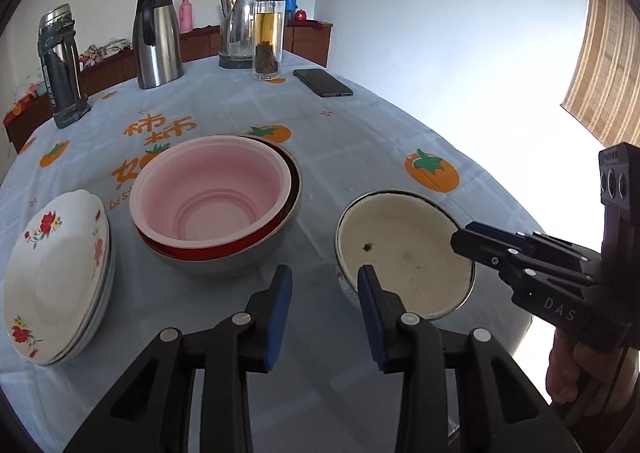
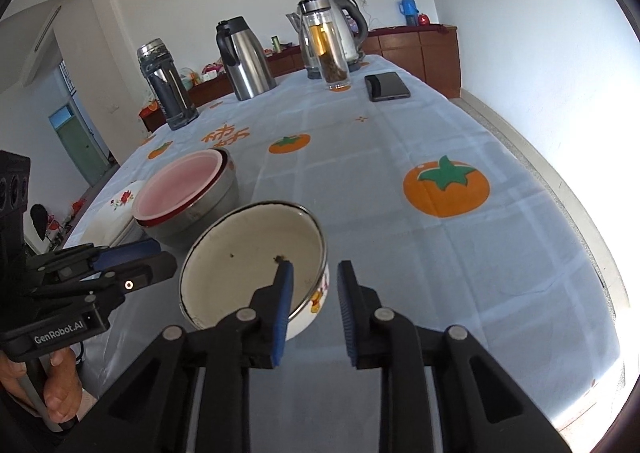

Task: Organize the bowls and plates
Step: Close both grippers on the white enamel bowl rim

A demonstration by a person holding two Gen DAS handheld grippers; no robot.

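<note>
A cream enamel bowl (image 1: pixel 404 253) (image 2: pixel 240 253) with a dark rim stands on the tablecloth near the front. My right gripper (image 2: pixel 316 289) (image 1: pixel 460 243) straddles its right rim, one finger inside and one outside, and a small gap still shows at the pads. Just left of the bowl my left gripper (image 1: pixel 324 285) (image 2: pixel 168 261) stands open over bare cloth, its right finger by the bowl's near-left wall. Further left, a pink bowl (image 1: pixel 208 193) (image 2: pixel 180 185) sits nested in a red one and a steel one. A stack of floral plates (image 1: pixel 56 273) (image 2: pixel 120 201) lies at the far left.
At the back stand a dark thermos (image 1: pixel 62 69), a steel carafe (image 1: pixel 158 41), a kettle (image 1: pixel 236 25) and a glass tea bottle (image 1: pixel 269 33). A phone (image 1: pixel 323 82) lies flat beside them. The table edge (image 2: pixel 560 189) runs close on the right.
</note>
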